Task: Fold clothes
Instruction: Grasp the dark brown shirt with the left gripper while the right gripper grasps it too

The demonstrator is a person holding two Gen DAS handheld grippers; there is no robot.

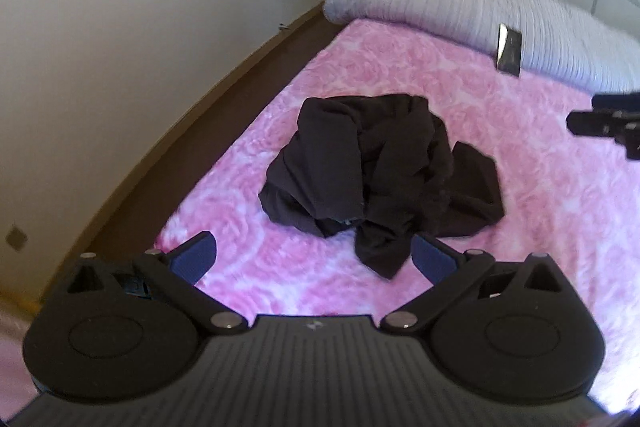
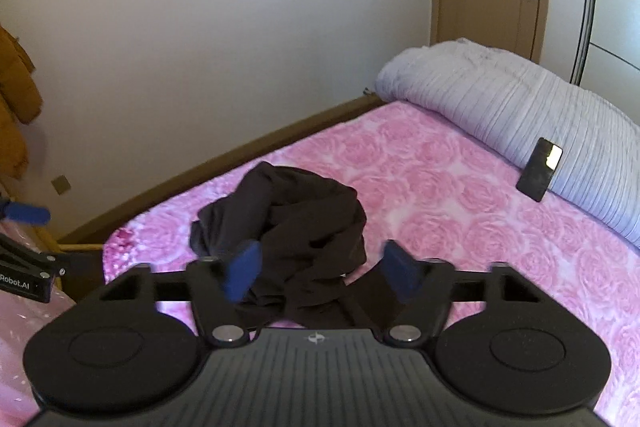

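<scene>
Nearest in the left wrist view, the left gripper (image 1: 314, 257) stands wide, its blue pads (image 1: 196, 259) spread over bare pink bedspread (image 1: 520, 187), with nothing between them. One drooping tip of the garment (image 1: 376, 167) hangs down toward the right pad but does not look gripped.

In the right wrist view, the right gripper (image 2: 320, 269) is partly open. Dark cloth lies in the gap between its fingers, yet the pads (image 2: 242, 273) do not appear to press on it; whether they touch the fabric is hard to tell through the blur.

Just beyond both tools sits the garment (image 2: 288, 227), a dark, crumpled heap in the middle of the bedspread (image 2: 460, 207), bunched and twisted with no flat panel or straight edge showing.

Farther back, a phone (image 2: 540, 169) leans against a pale rolled quilt (image 2: 500, 99) at the far end of the bed.

By my reading, the folding is barely begun: nothing is spread out or creased. Picking up the heap, shaking it flat, and every fold are left to do.
</scene>
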